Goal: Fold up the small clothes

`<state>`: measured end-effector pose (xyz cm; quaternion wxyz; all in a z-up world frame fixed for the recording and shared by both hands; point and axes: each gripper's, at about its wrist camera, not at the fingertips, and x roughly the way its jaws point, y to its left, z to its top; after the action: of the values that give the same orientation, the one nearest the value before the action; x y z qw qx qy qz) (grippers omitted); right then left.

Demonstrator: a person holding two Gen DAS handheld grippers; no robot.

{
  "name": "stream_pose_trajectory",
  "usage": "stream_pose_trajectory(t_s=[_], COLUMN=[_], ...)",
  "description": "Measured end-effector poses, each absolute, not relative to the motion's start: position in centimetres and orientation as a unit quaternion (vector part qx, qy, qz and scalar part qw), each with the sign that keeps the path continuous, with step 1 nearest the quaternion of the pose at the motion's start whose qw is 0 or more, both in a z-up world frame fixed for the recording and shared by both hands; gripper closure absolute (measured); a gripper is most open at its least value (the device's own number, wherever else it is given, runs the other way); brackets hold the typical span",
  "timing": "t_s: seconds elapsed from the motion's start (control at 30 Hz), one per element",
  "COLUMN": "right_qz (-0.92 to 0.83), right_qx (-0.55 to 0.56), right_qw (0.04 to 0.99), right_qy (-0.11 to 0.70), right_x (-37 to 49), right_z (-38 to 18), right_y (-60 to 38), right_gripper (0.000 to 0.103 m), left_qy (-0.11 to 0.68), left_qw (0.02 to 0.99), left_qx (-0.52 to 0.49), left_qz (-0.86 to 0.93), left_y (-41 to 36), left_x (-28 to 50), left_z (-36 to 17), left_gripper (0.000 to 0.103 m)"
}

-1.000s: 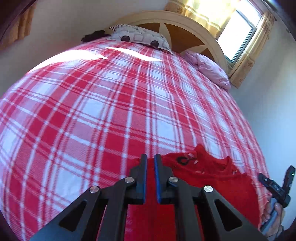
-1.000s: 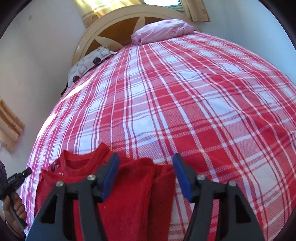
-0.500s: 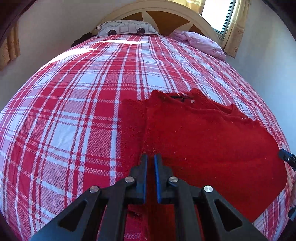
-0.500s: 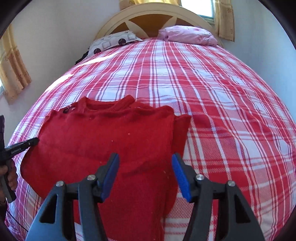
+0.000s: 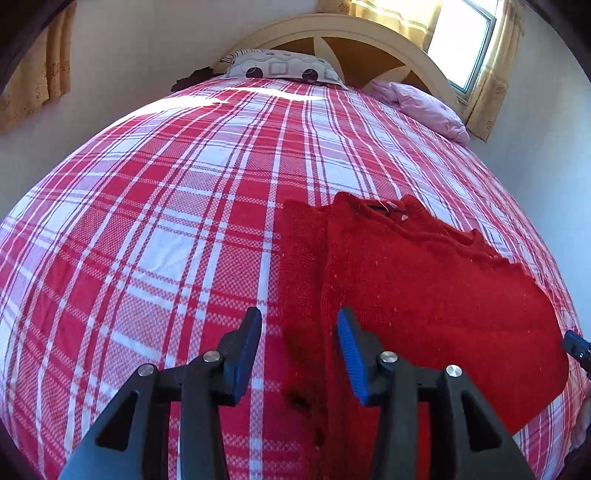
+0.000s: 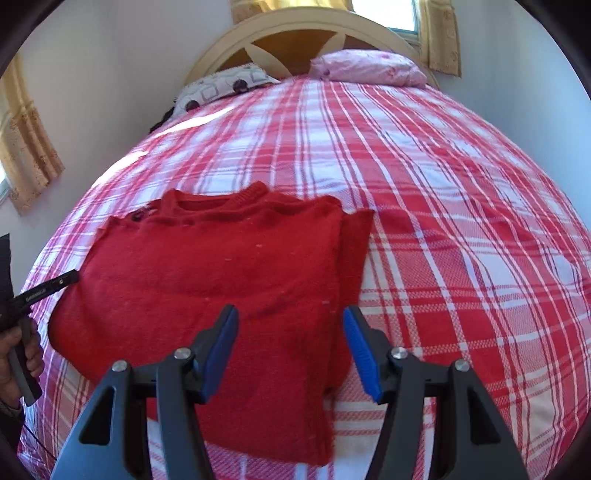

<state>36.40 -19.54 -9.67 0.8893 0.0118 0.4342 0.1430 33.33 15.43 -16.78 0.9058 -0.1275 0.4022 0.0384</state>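
Note:
A red knit sweater lies flat on the red-and-white plaid bed, collar toward the headboard and its sides folded in. My left gripper hangs over the sweater's left folded strip with its jaws opening. The cloth lies below the blue pads, which do not press on it. My right gripper stands open above the sweater near its right folded edge, gripping nothing. A fingertip of the right gripper shows at the far right. A finger of the left gripper, held by a hand, shows at the left.
A patterned pillow and a pink pillow lie against the curved cream headboard. A bright window with yellow curtains is at the back right. White walls run close along both sides of the bed.
The left gripper was shut and its jaws now stand apart. Both views drew back from the bed, so the whole sweater shows. The right gripper stayed open.

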Motion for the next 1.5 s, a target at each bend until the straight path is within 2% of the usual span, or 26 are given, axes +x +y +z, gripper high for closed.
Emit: stream_pose_trajectory(t_s=[0.13, 0.2, 0.27, 0.3, 0.4, 0.73, 1.0, 1.27, 1.5], right_qz=[0.182, 0.193, 0.188, 0.182, 0.179, 0.169, 0.152, 0.146, 0.141], right_qx=[-0.025, -0.043, -0.049, -0.047, -0.046, -0.028, -0.038, -0.051, -0.059], right_qw=[0.884, 0.877, 0.874, 0.870, 0.869, 0.883, 0.882, 0.878, 0.880], right_qy=[0.430, 0.437, 0.446, 0.456, 0.460, 0.437, 0.444, 0.453, 0.450], right_x=[34.5, 34.1, 34.2, 34.5, 35.0, 33.1, 32.3, 32.8, 32.8], right_z=[-9.7, -10.7, -11.8, -12.6, -13.8, -11.8, -13.0, -14.0, -14.4], right_y=[-16.7, -15.6, -15.4, -15.4, -15.6, -16.5, -17.4, -17.2, -17.0], right_gripper=[0.041, 0.041, 0.041, 0.041, 0.041, 0.040, 0.040, 0.040, 0.039], left_qy=[0.411, 0.406, 0.403, 0.404, 0.407, 0.402, 0.421, 0.420, 0.420], left_qw=[0.904, 0.907, 0.909, 0.908, 0.904, 0.906, 0.899, 0.902, 0.901], left_qx=[-0.117, -0.102, -0.090, -0.095, -0.123, -0.129, -0.115, -0.099, -0.103], left_qz=[0.033, 0.043, 0.053, 0.052, 0.044, 0.032, 0.024, 0.024, 0.022], left_y=[14.7, 14.4, 14.4, 14.7, 15.5, 15.1, 14.3, 13.9, 13.9], left_x=[32.4, 32.4, 32.6, 32.8, 32.8, 29.6, 29.1, 29.5, 29.4], left_z=[-17.8, -18.0, -18.4, -18.6, -18.7, -16.9, -19.1, -19.3, -19.3], left_gripper=[0.058, 0.049, 0.036, 0.035, 0.035, 0.035, 0.034, 0.027, 0.027])
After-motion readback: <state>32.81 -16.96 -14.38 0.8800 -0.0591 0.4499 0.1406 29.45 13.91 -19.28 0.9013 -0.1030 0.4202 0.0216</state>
